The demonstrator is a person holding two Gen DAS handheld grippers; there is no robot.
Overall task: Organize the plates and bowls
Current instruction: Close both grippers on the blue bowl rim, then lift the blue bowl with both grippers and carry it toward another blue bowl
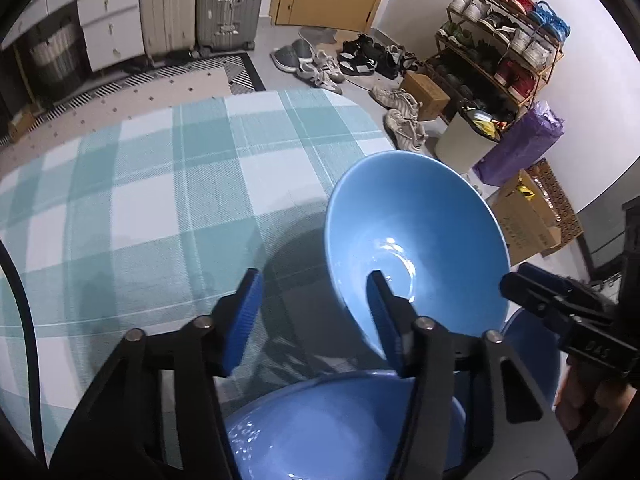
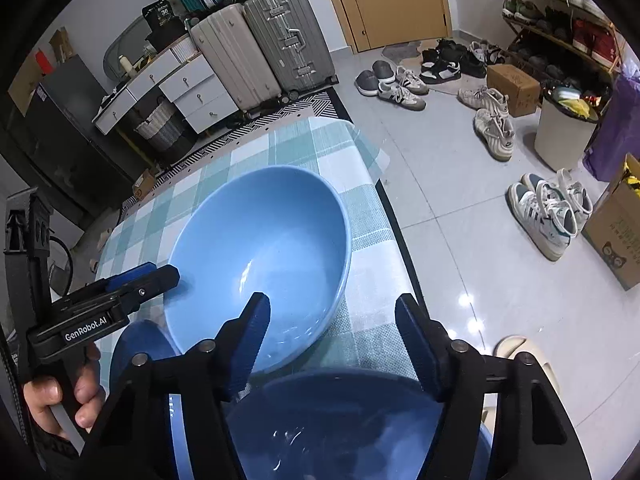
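From the left wrist camera, my left tongs [image 1: 314,312] stood part-way apart over the checked tablecloth [image 1: 160,200]. The light blue bowl [image 1: 416,236] lay just ahead and to their right, its near left rim passing between the jaws: one blue pad was inside the bowl, the other outside over the cloth. Whether either pad pressed the rim I could not tell. A darker blue bowl [image 1: 320,432] sat directly under the tongs, cut off by the lower edge and partly hidden by the black finger arms. Part of a dark blue plate [image 1: 532,340] showed to the right, mostly covered. My right tongs [image 1: 560,300] entered from the right, their tips against the light bowl's far side. I counted two bowls and one plate.

From the right wrist camera, my right tongs [image 2: 332,332] also stood part-way apart. The light blue bowl [image 2: 260,248] lay just ahead and to the left; its near right rim ran between the jaws, the left pad inside. Contact was unclear. The darker bowl [image 2: 340,432] lay beneath, cut off below. A sliver of the dark blue plate [image 2: 136,344] showed at left, under the left tongs [image 2: 160,276], held by my hand [image 2: 60,392]. Again two bowls, one plate.
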